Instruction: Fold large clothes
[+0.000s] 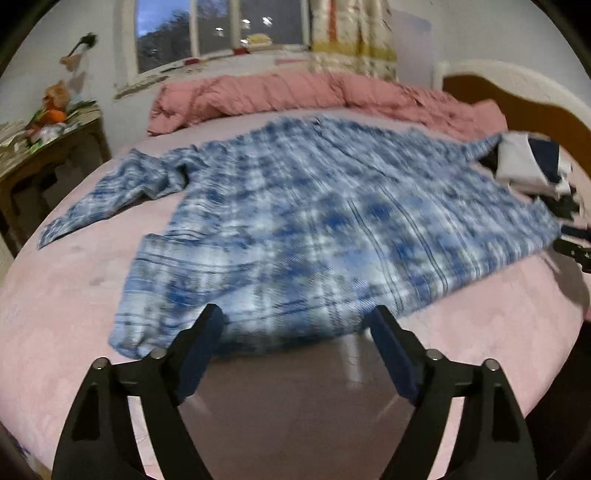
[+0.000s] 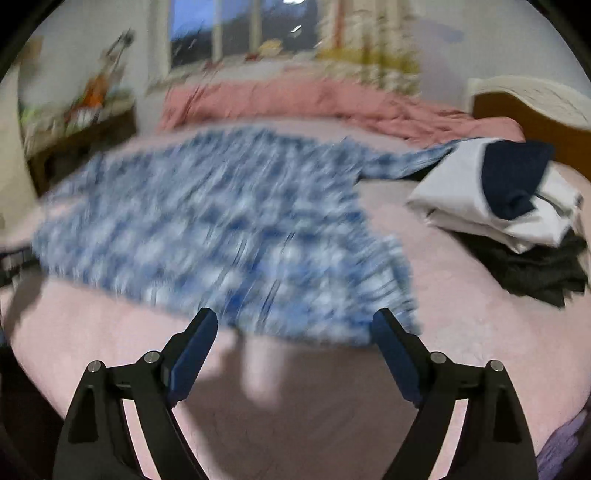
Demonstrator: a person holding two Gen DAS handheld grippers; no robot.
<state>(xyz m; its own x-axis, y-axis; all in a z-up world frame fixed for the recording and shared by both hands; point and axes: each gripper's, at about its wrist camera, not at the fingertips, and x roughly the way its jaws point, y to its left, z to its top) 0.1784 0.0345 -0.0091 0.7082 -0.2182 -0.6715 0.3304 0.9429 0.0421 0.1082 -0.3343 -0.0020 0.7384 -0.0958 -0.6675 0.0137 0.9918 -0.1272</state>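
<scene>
Left wrist view: a blue-and-white plaid shirt [image 1: 314,221] lies spread flat on a pink-sheeted bed [image 1: 66,295], one sleeve [image 1: 110,192] stretched toward the bed's left edge. The left gripper [image 1: 297,321] hangs just short of the shirt's near hem, jaws spread wide and holding nothing. A rumpled pink duvet [image 1: 295,94] is bunched along the far side beneath a window [image 1: 221,33] and a patterned curtain [image 1: 351,33]; a cluttered wooden side table [image 1: 48,147] stands at left. No writing is legible. Bare sheet lies open along the near and left edges.

Right wrist view, heavily blurred: the right gripper [image 2: 295,321] hangs at the shirt's [image 2: 221,229] near hem, jaws released and empty. A stack of folded clothes [image 2: 498,199], white, navy and dark grey, sits on the bed [image 2: 461,314] to the right, near the wooden headboard [image 2: 517,107], with bare sheet between stack and shirt.
</scene>
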